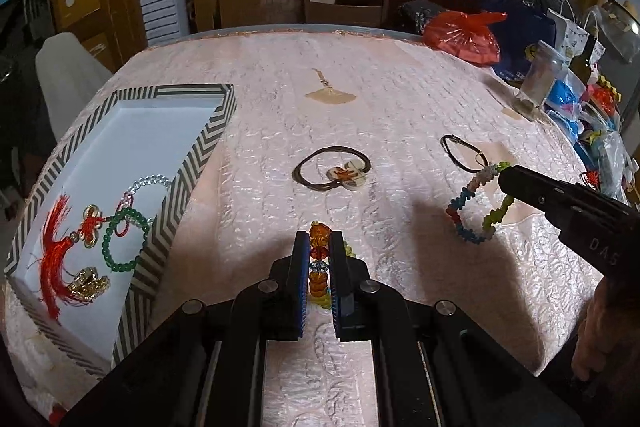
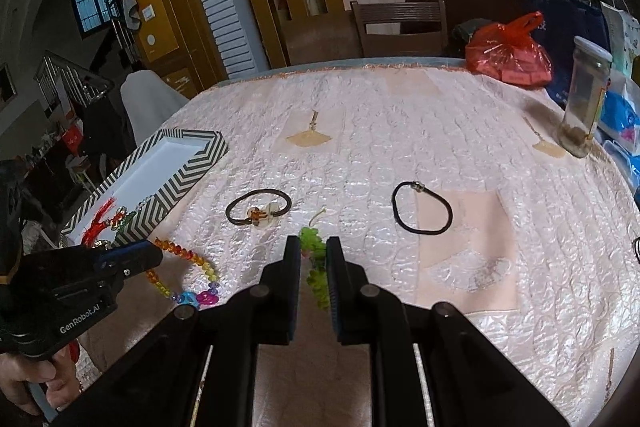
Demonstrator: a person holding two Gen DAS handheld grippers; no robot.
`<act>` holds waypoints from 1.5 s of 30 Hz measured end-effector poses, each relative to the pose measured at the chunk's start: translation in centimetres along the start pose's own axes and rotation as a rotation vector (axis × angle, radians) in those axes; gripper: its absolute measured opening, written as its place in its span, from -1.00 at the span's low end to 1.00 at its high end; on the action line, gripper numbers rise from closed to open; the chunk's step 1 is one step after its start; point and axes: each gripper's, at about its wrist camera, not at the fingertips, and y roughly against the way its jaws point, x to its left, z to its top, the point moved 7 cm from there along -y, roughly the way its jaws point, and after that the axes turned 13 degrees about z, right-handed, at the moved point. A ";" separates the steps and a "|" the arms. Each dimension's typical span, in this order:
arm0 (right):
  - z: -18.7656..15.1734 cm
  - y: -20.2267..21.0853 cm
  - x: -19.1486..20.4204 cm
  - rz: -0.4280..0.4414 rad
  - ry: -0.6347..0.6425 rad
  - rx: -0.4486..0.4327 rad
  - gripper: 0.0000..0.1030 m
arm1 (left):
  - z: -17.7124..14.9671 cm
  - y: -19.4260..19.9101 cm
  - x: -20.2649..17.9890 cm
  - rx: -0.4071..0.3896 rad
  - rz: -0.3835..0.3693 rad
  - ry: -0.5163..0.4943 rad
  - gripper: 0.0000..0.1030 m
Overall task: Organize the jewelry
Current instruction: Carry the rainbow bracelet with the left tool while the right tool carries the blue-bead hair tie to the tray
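We've got both strands pinched now: our left hand-held gripper (image 1: 319, 259) is clamped on the amber bead bracelet (image 1: 319, 267), low over the worktop (image 1: 400, 99) beside the chevron tray (image 1: 188, 171), while our right hand-held gripper (image 2: 313, 259) is closed on the multicoloured bead bracelet (image 1: 476, 207), which dangles from it. Both look light, floppy and slick-beaded, so we judge gripping across the strand safest. Lettering reads "GenRobot.AI" on the left tool, "DAS" on the right.

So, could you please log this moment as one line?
left claw: shut on orange bead bracelet | right claw: shut on multicolour bracelet | tray: holds jewelry
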 end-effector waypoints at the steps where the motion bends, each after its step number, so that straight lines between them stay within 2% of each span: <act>1: 0.0 -0.1 0.1 -0.001 0.001 0.000 -0.75 | 0.0 0.0 0.1 0.001 0.001 0.002 -0.35; 14: 0.3 -1.4 1.7 0.000 0.020 0.013 -0.75 | 0.2 -0.3 1.6 -0.003 0.021 0.023 -0.35; 27: 1.6 -3.1 5.0 0.016 0.059 0.033 -0.75 | 1.5 0.3 5.1 -0.025 0.045 0.076 -0.35; 38: 3.4 -4.4 8.3 0.040 0.110 0.036 -0.75 | 3.6 1.1 10.2 -0.065 0.099 0.131 -0.35; 45: 5.1 -5.9 11.1 0.083 0.132 0.041 -0.75 | 4.5 0.2 15.7 -0.064 0.156 0.200 -0.35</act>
